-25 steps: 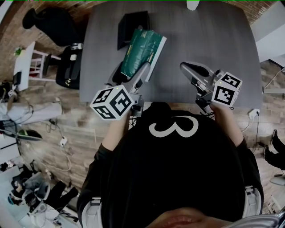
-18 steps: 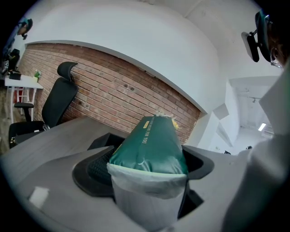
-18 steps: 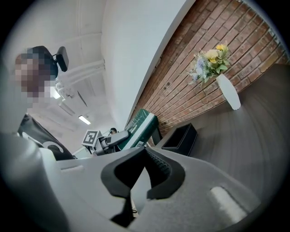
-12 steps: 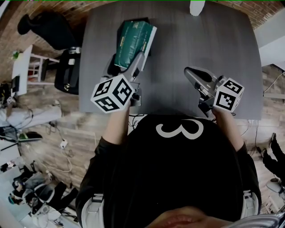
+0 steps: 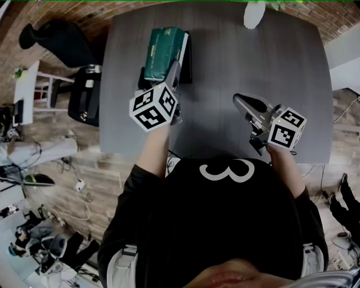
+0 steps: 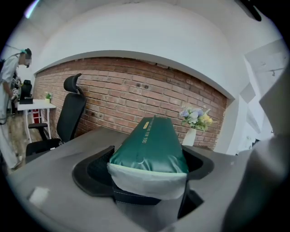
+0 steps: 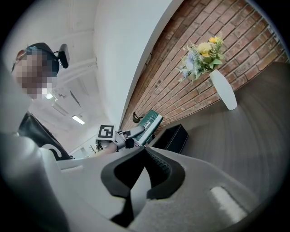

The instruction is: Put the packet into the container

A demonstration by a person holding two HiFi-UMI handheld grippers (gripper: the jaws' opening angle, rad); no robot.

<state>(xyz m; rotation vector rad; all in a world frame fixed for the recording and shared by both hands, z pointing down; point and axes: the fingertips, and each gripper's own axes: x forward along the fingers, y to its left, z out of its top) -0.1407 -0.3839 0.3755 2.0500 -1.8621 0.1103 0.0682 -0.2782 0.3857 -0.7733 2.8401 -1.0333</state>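
A dark green packet (image 5: 164,53) with a pale sealed end (image 6: 147,179) is held in my left gripper (image 5: 172,73), which is shut on it. The packet hangs over the black container (image 5: 186,52) at the table's far left; only the container's right edge shows in the head view. In the right gripper view the packet (image 7: 148,124) is raised above the black container (image 7: 171,137). My right gripper (image 5: 243,101) is shut with nothing between its jaws, low over the table's right side, well apart from the packet.
A white vase of flowers (image 5: 252,12) stands at the grey table's (image 5: 253,56) far edge, also in the right gripper view as vase (image 7: 224,89). A black office chair (image 6: 68,115) and a white side table (image 5: 31,84) stand left of the table. Brick wall (image 6: 122,99) behind.
My left gripper has carried the packet away from me and a little left, so it now covers most of the black container. The right gripper has barely moved.
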